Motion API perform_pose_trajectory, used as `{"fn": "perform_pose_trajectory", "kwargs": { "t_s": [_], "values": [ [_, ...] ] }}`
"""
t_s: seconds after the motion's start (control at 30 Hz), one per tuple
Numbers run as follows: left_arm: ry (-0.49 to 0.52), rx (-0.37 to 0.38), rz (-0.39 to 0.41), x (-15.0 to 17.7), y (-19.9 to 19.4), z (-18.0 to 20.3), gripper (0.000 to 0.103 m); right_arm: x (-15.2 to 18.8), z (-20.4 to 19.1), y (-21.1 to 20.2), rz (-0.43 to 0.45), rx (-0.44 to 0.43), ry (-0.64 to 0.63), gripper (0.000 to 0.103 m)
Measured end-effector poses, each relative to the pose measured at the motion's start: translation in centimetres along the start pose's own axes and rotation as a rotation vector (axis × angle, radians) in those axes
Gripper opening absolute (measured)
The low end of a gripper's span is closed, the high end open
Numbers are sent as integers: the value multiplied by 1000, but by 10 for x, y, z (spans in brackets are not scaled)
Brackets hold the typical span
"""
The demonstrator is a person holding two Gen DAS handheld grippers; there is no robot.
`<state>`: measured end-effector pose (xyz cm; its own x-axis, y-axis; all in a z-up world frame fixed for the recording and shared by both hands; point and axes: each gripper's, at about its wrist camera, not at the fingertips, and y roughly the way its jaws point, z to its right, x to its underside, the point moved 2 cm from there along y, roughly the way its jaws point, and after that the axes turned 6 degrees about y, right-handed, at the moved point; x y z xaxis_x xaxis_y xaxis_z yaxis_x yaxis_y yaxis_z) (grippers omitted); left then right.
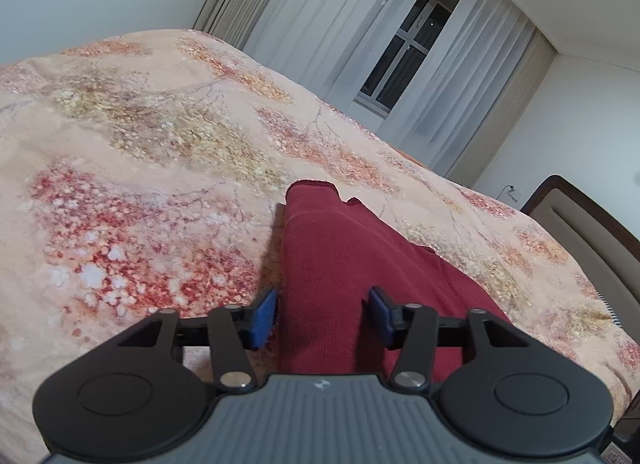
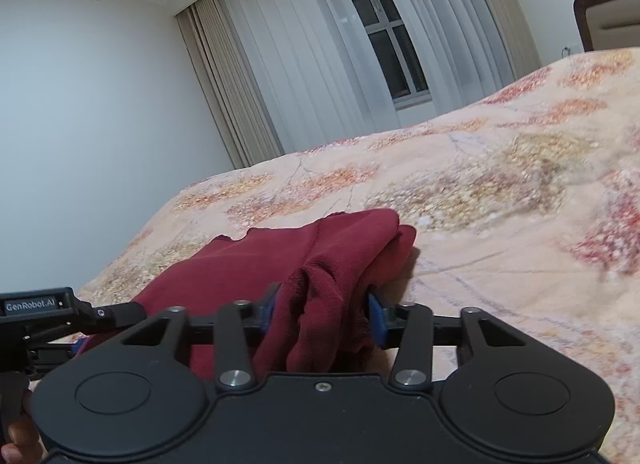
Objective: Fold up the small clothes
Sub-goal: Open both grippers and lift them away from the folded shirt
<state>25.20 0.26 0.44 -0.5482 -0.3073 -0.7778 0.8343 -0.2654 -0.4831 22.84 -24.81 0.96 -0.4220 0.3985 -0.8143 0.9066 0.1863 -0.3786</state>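
Note:
A dark red knit garment (image 1: 340, 264) lies folded on a floral bedspread (image 1: 140, 168). My left gripper (image 1: 323, 316) is open. Its blue pads (image 1: 264, 318) straddle a flat strip of the cloth, and a gap shows at the left pad. In the right wrist view the same garment (image 2: 280, 260) is bunched into folds at its near right corner. My right gripper (image 2: 322, 314) is open around that bunch, with cloth lying loose between the blue pads (image 2: 376, 320). The black housing of the left tool (image 2: 36, 308) shows at the left edge, over the garment's other end.
The bedspread (image 2: 500, 192) stretches far beyond the garment on all sides. A padded headboard (image 1: 584, 224) borders the bed on one side. White curtains and a dark window (image 2: 384, 40) stand behind the bed. A person's fingers (image 2: 16, 440) show at the lower left.

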Motion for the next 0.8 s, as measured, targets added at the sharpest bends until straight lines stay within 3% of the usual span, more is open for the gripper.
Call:
{"fn": "perform_pose_trajectory", "kwargs": {
  "t_s": [0.07, 0.13, 0.3, 0.8],
  "values": [
    [6, -15, 3, -1, -4, 1, 79, 0, -3, -3, 6, 5, -23, 71],
    [18, -27, 15, -1, -11, 4, 84, -1, -6, -8, 19, 10, -41, 83],
    [51, -51, 43, -3, -31, 10, 100, -4, -14, -25, 66, 22, -79, 100],
    [235, -101, 169, 17, -115, 27, 103, 4, -39, -109, 209, 48, -158, 102]
  ]
}}
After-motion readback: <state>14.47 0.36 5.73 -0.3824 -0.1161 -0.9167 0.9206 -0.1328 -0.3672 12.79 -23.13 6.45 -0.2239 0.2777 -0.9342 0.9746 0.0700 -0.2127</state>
